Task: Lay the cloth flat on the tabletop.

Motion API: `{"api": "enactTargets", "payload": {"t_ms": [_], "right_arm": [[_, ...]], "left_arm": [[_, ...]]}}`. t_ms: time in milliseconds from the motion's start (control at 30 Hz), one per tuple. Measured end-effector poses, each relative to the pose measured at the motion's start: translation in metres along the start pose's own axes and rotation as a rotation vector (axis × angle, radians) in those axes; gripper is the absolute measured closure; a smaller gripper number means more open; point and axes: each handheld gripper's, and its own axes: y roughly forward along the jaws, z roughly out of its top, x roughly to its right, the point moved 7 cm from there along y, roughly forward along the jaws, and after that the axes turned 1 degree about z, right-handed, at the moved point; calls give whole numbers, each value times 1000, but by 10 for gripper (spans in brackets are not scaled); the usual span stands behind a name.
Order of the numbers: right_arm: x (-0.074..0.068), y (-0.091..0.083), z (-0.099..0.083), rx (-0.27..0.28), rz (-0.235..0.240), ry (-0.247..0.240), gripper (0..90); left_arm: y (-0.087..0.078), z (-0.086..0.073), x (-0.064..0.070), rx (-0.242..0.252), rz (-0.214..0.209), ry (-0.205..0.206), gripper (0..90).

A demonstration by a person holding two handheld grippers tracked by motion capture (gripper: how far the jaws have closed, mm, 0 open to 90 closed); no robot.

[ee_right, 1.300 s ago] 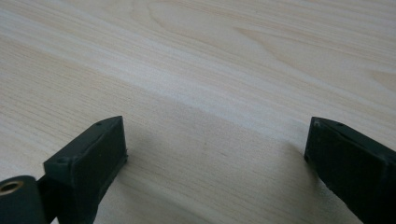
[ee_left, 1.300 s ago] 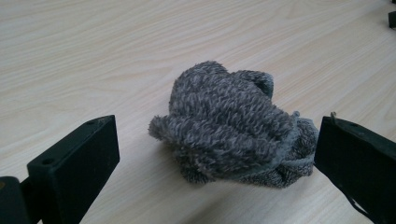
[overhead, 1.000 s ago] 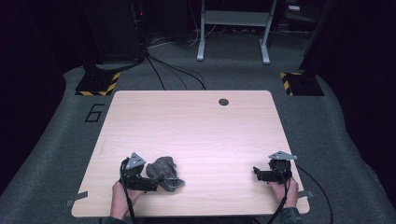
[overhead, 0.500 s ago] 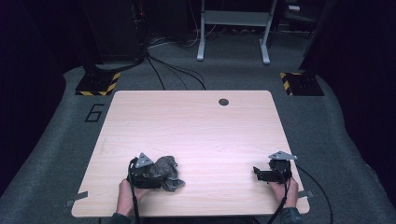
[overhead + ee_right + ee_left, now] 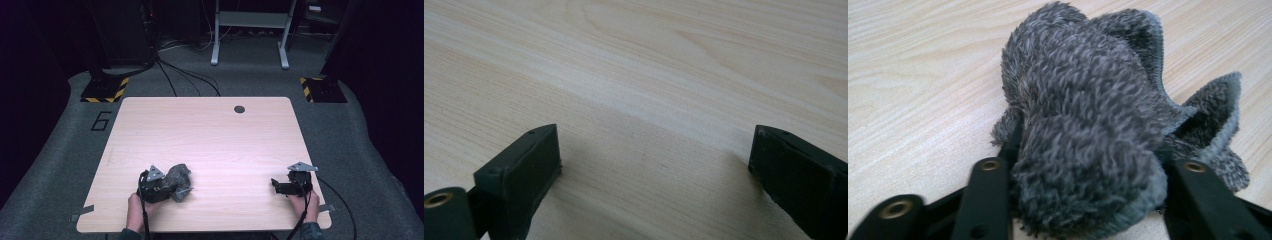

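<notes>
A fuzzy grey crumpled cloth [image 5: 1088, 125] sits clenched in the left tool [image 5: 167, 186] on the pale woodgrain desk [image 5: 210, 135]. The right tool [image 5: 278, 185] rests released. The cloth has shifted slightly right since a second ago.

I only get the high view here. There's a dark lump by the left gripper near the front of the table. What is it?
Observer: A fluffy grey cloth, bunched up; the left gripper view shows its pile and a stitched hem.
Operator: Is the left gripper actually gripping it?
Observer: The cloth sits between the two black jaws of the left gripper, which stand wide on either side of it; whether they press it I cannot tell.
Operator: And the right gripper, anything in it?
Observer: No. In the right gripper view, the right gripper has its jaws spread apart with bare wooden table between them.
</notes>
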Motion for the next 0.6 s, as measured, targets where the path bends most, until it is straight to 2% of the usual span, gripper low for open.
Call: {"api": "enactTargets", "payload": {"t_ms": [133, 367, 600], "right_arm": [[0, 0, 0, 1, 1, 5, 63], [0, 0, 0, 1, 2, 5, 64], [0, 0, 0, 1, 0, -1, 64]], "left_arm": [[-2, 1, 0, 38, -8, -26, 641], [-13, 12, 3, 95, -5, -31, 652], [-24, 33, 5, 125, -3, 5, 651]]}}
